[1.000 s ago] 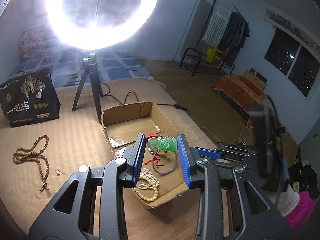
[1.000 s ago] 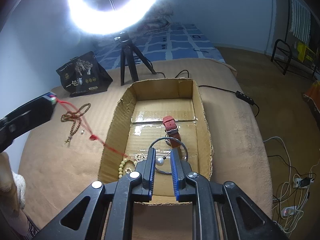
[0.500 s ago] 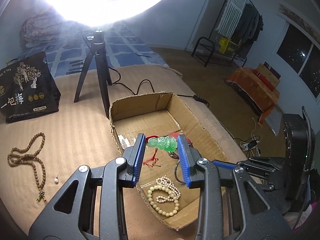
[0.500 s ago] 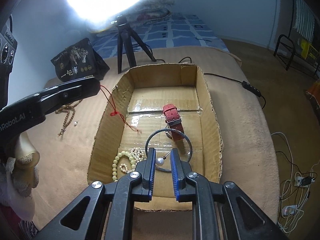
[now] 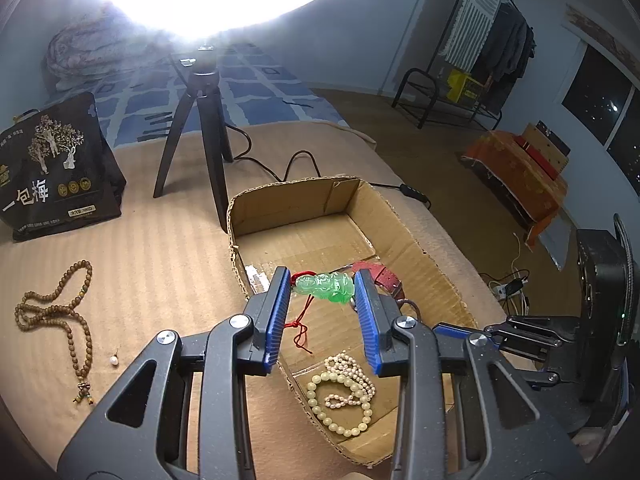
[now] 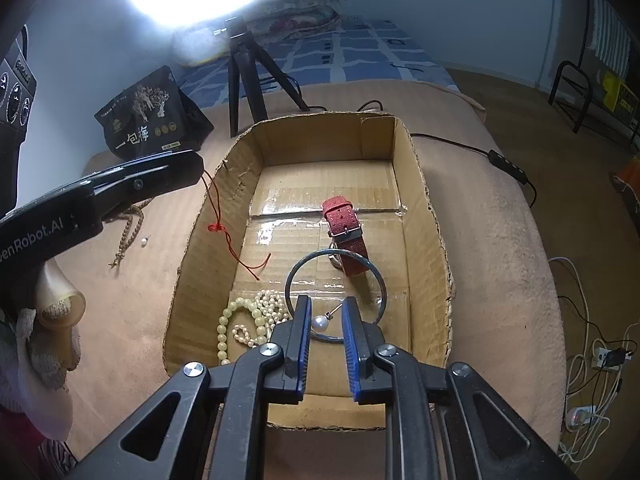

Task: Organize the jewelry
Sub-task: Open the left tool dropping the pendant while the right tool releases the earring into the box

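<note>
Fingers (image 5: 280, 304) clamped around jade pendant (image 5: 326, 287)

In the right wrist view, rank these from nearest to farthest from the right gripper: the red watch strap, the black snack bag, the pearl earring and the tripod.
1. Pearl earring, between the right gripper pads.
2. Red watch strap, just ahead, mid-box.
3. Black snack bag, past the cardboard box, far left.
4. Tripod, behind the box; roughly level with the bag, so those two are too close to call.
</note>
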`<state>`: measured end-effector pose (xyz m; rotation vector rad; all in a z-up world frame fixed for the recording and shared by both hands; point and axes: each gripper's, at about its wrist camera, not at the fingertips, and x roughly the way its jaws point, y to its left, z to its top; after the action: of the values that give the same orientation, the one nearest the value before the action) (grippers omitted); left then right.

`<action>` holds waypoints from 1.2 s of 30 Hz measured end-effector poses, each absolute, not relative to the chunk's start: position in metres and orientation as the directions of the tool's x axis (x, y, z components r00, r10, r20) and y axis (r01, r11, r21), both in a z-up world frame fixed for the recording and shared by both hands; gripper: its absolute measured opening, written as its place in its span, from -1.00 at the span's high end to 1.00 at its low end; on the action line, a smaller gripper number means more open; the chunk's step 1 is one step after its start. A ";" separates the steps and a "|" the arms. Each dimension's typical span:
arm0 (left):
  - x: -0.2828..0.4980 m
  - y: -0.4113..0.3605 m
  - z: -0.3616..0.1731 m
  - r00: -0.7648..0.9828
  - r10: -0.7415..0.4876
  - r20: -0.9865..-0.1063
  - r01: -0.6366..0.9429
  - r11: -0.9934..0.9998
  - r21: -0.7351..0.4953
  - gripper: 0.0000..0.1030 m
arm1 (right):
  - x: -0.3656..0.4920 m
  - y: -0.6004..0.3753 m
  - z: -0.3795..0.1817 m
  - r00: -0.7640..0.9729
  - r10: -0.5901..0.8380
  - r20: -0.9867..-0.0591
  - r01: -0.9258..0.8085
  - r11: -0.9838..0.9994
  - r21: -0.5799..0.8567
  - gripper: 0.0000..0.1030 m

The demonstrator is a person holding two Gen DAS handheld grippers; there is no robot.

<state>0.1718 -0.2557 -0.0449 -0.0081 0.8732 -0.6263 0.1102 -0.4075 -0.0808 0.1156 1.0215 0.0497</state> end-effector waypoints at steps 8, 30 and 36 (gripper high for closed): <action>0.171 -0.259 -0.044 0.471 -0.516 -0.715 0.517 0.818 -0.250 0.16 | 0.107 -0.406 -0.077 0.537 0.091 -0.839 0.006 0.994 0.111 0.42; 0.162 -0.235 -0.028 0.507 -0.493 -0.707 0.486 0.841 -0.238 -0.27 | 0.099 -0.384 -0.061 0.577 0.010 -0.817 -0.021 1.000 -0.002 -0.79; 0.157 -0.220 -0.024 0.519 -0.474 -0.711 0.471 0.853 -0.225 -0.28 | 0.098 -0.376 -0.057 0.583 0.025 -0.812 -0.037 0.999 0.005 -0.79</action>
<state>0.1572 -0.2198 -0.0240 -0.0038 0.8544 -0.5669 0.0982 -0.3762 -0.0567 -0.0133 0.9483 0.0364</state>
